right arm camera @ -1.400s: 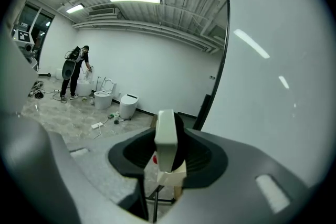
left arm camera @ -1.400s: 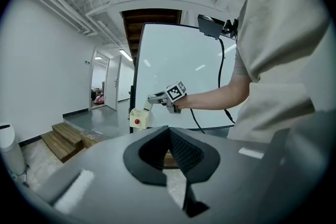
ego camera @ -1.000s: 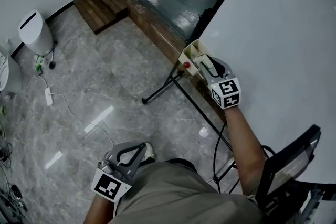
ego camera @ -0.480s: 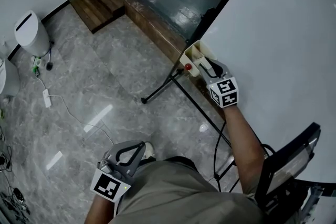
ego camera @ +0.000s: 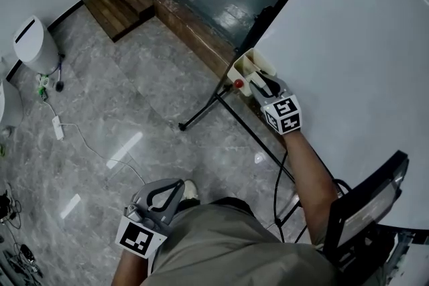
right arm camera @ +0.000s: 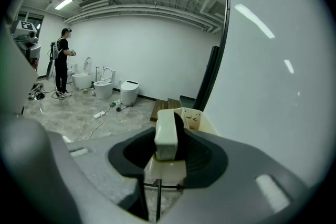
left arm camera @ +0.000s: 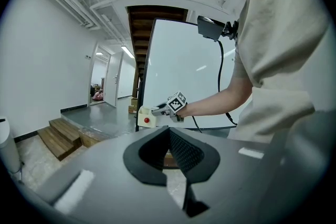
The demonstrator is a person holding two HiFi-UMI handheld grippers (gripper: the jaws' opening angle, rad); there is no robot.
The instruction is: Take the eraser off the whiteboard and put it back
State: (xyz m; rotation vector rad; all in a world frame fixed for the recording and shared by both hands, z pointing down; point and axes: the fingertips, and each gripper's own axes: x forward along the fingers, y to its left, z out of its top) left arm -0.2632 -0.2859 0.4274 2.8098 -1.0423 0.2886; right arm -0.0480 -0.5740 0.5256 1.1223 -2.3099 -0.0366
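**Left gripper** (ego camera: pixel 177 187): jaws closed tip to tip with nothing between them, held low by the person's body and well apart from the whiteboard (ego camera: pixel 362 43).

**Cream tray** (ego camera: pixel 242 67): sits at the whiteboard's lower edge and has a red knob (ego camera: pixel 238 84) on its outer face.

**Right gripper** (right arm camera: pixel 168 131): jaws partly spread and clamped on the eraser (right arm camera: pixel 165 136), just above the tray and close beside the whiteboard.

**Eraser:** stands on edge with its long axis along the jaws, pointing toward the tray. Its pale back faces away from the whiteboard and its black felt faces toward it.
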